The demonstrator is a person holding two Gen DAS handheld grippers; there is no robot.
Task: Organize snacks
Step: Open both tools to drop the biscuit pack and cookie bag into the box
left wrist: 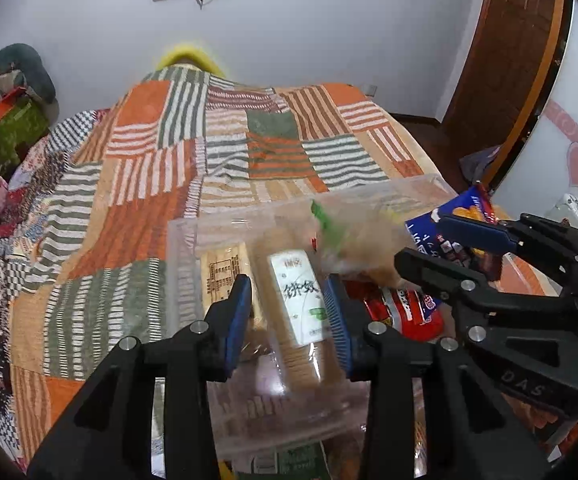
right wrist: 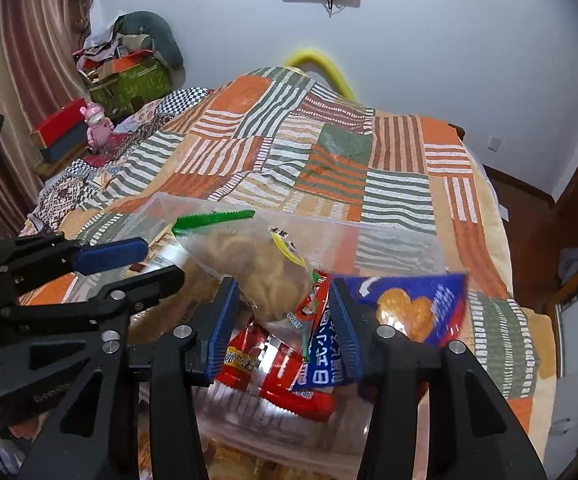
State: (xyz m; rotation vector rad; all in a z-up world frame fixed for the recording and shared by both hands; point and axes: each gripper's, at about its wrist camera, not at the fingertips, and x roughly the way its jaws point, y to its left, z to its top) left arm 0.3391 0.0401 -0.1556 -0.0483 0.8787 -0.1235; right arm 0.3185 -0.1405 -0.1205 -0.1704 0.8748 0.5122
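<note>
A clear plastic bin [left wrist: 177, 240] [right wrist: 369, 228] rests on the bed and holds the snacks. My left gripper [left wrist: 287, 292] [right wrist: 163, 259] reaches into it, pads pressed on both sides of a cracker pack with a white label [left wrist: 297, 300]. A second cracker pack [left wrist: 225, 268] lies left of it. My right gripper [right wrist: 284, 286] [left wrist: 419, 236] stands open over a red packet [right wrist: 273, 368] [left wrist: 405, 308]. A see-through bag of tan snacks with a green top strip [right wrist: 257, 272] [left wrist: 361, 240] lies across the gap. A blue cookie bag [right wrist: 421, 304] [left wrist: 473, 204] leans around the right finger.
A striped patchwork bedspread [right wrist: 329, 152] covers the bed under the bin. On the left stand a green box [right wrist: 137, 80], a red box [right wrist: 61, 124] and a pink toy [right wrist: 97, 124]. A yellow cushion [right wrist: 321, 60] sits at the bed's far end, a wooden door [left wrist: 509, 60] on the right.
</note>
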